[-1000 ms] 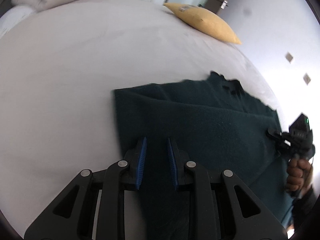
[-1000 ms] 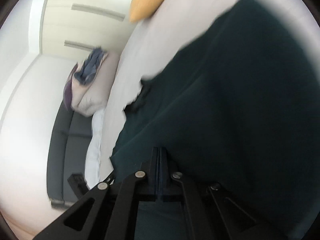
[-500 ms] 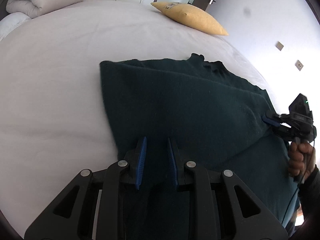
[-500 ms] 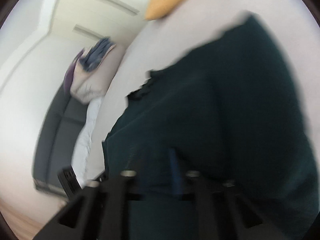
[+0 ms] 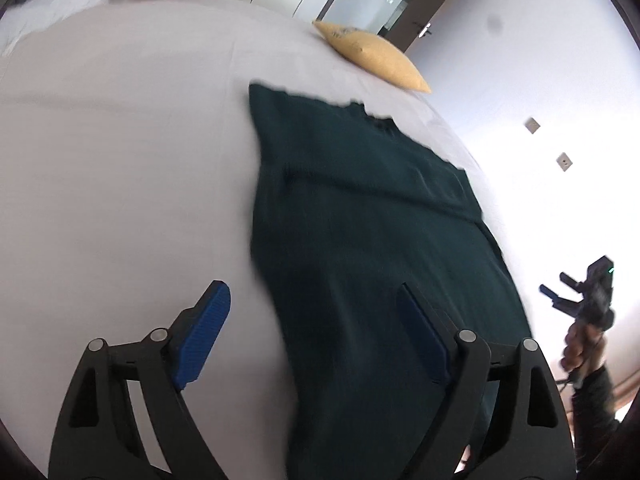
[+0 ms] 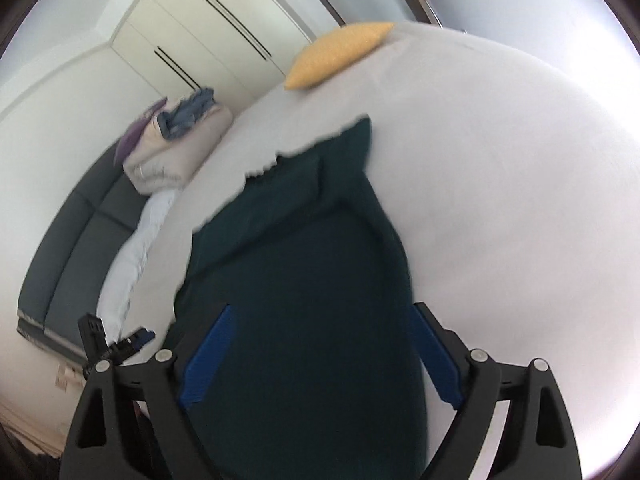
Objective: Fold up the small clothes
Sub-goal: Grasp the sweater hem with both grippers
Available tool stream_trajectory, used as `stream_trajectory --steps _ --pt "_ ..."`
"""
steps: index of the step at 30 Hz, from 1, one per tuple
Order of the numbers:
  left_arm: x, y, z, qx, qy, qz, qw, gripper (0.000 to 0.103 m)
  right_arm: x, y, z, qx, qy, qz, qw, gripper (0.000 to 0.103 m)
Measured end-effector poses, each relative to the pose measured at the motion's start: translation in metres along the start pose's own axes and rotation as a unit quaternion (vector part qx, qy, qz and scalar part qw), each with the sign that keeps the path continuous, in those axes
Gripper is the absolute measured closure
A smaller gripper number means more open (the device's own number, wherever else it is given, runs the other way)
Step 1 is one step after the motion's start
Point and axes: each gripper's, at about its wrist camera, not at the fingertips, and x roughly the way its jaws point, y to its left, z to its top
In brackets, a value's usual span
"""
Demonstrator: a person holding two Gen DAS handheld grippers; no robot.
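A dark green sweater (image 5: 360,220) lies folded lengthwise on the white bed (image 5: 120,160), neck end far from me. My left gripper (image 5: 316,312) hovers over its near left edge. Its jaws are opening wide and its blue pads (image 5: 212,320) touch no cloth. In the right wrist view the sweater (image 6: 312,260) stretches away under my right gripper (image 6: 322,344), whose jaws are also opening, with nothing pressed between them. A hand holds the right gripper (image 5: 554,284) off the bed's right side. The left gripper (image 6: 140,336) shows at the lower left.
A yellow pillow (image 5: 372,56) rests at the bed's far side, beyond the sweater. A folded duvet (image 6: 176,152) with blue clothes on it sits at the left end. A dark grey padded headboard (image 6: 80,240) runs along there. Wardrobe doors (image 6: 208,20) stand behind.
Both grippers let go of the sweater, opened wide and drew back towards me. The sweater, carried across before, now lies flat as a narrower strip.
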Motion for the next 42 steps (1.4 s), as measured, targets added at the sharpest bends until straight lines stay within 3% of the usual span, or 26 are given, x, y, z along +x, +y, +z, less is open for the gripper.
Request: stream_trajectory --steps 5,7,12,18,21,23,24,27,32,35,42 --pt "-0.005 0.004 -0.06 -0.051 0.072 -0.034 0.9955 0.018 -0.022 -0.021 -0.047 0.02 0.022 -0.008 1.0 0.013" --pt "-0.012 0.002 -0.074 -0.042 0.07 -0.034 0.9961 0.018 -0.026 -0.031 -0.061 0.035 0.031 -0.008 0.999 0.014" --pt "-0.021 0.005 -0.089 -0.053 0.092 -0.063 0.9923 0.019 -0.026 -0.038 -0.077 0.049 0.044 0.008 0.998 0.021" --pt "-0.017 0.001 -0.09 -0.03 0.12 -0.067 0.99 0.025 -0.025 -0.041 -0.082 0.06 0.055 0.023 0.996 0.024" --pt "-0.014 0.001 -0.089 -0.033 0.131 -0.068 0.9885 0.04 -0.026 -0.043 -0.084 0.062 0.062 0.022 0.996 0.025" --pt "-0.01 0.006 -0.087 -0.047 0.138 -0.077 0.9863 0.066 -0.028 -0.045 -0.086 0.063 0.067 0.023 0.996 0.027" --pt "-0.003 0.007 -0.084 -0.053 0.144 -0.08 0.9849 0.073 -0.029 -0.046 -0.087 0.062 0.069 0.022 0.995 0.028" --pt "0.004 0.005 -0.083 -0.051 0.156 -0.089 0.9824 0.074 -0.031 -0.047 -0.09 0.061 0.076 0.021 0.995 0.029" --pt "0.007 -0.003 -0.092 -0.043 0.173 -0.099 0.9789 0.085 -0.033 -0.049 -0.093 0.057 0.087 0.02 0.994 0.03" --pt "0.009 -0.002 -0.094 -0.058 0.161 -0.1 0.9802 0.093 -0.034 -0.049 -0.094 0.054 0.094 0.015 0.994 0.034" --pt "0.013 -0.006 -0.096 -0.076 0.143 -0.108 0.9808 0.094 -0.035 -0.053 -0.096 0.065 0.11 0.004 0.992 0.036"
